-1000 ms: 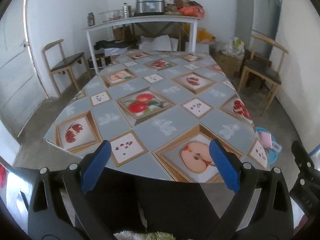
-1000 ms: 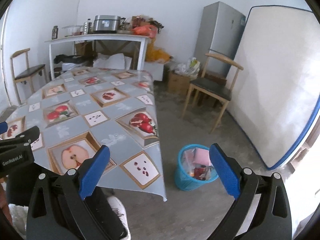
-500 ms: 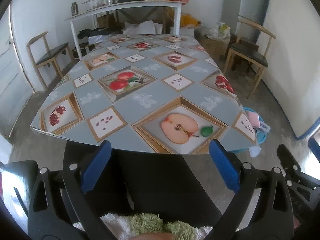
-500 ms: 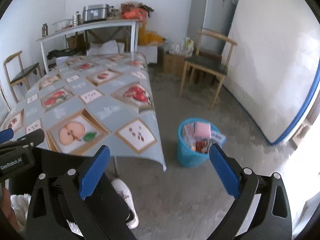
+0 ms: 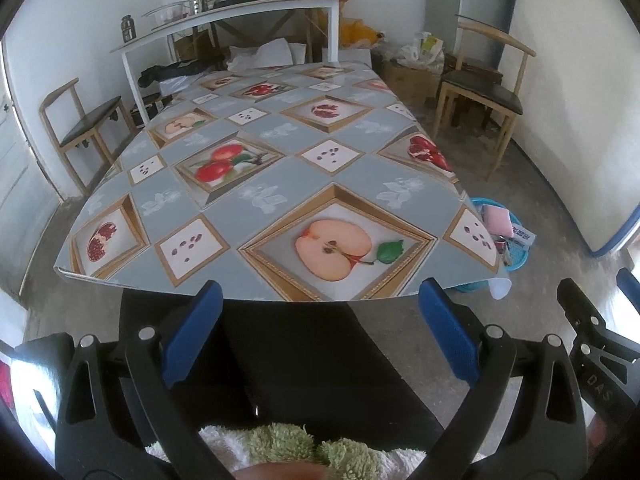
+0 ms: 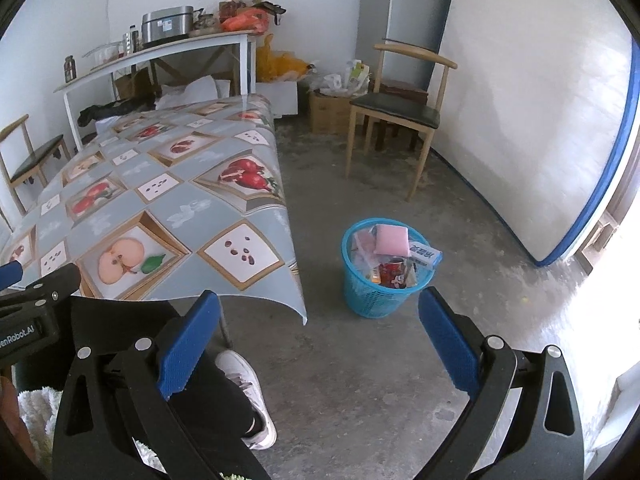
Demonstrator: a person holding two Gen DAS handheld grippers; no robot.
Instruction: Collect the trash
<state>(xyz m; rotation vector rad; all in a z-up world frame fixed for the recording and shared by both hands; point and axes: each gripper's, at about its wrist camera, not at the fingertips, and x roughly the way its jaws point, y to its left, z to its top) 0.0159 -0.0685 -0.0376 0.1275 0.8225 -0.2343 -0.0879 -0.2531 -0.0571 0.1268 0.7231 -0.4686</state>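
A blue plastic trash basket [image 6: 382, 295] stands on the concrete floor right of the table; it holds a pink pad [image 6: 391, 239], a red can [image 6: 392, 273] and wrappers. It also shows past the table corner in the left wrist view [image 5: 516, 258]. My right gripper [image 6: 318, 344] is open and empty, held above the floor short of the basket. My left gripper [image 5: 320, 332] is open and empty, held in front of the table's near edge over the person's black trousers. The table [image 5: 280, 184] has a fruit-print cloth with no trash showing on it.
A wooden chair [image 6: 394, 114] stands beyond the basket, with a cardboard box [image 6: 330, 114] and a grey fridge [image 6: 404, 20] behind. A mattress [image 6: 532, 128] leans on the right wall. A white shelf table [image 5: 232, 20] with clutter stands at the back. A second chair [image 5: 86, 124] stands at the left.
Both grippers have pulled back and risen from the table; the table and basket look farther and lower. Both stay open and empty.
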